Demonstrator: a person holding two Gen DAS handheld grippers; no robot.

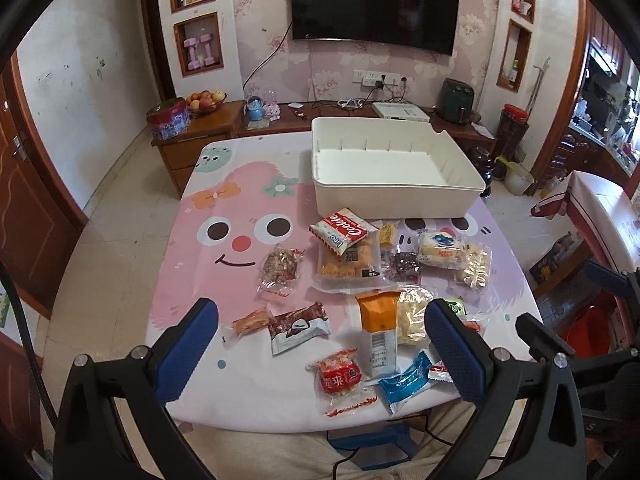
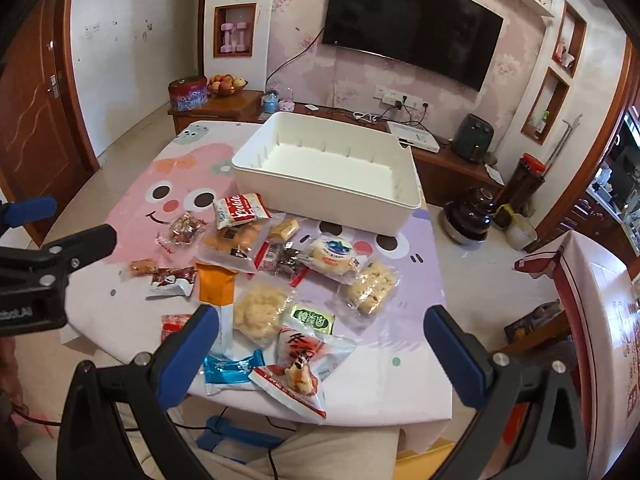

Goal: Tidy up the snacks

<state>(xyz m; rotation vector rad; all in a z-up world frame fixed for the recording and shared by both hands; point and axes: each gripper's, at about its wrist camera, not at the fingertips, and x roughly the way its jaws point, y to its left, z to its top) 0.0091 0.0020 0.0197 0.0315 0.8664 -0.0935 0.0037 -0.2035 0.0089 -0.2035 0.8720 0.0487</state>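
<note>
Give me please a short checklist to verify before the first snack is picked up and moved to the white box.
1. White box holds nothing, ready to receive: ok.
2. Left gripper open, nothing held: ok.
3. Right gripper open, nothing held: ok.
4. Snacks all on the table, none in the box: ok.
5. Nearest snacks lie free: not ok; the blue packet is partly under the red-and-white packet.
6. Both grippers apart from each other: ok.
</note>
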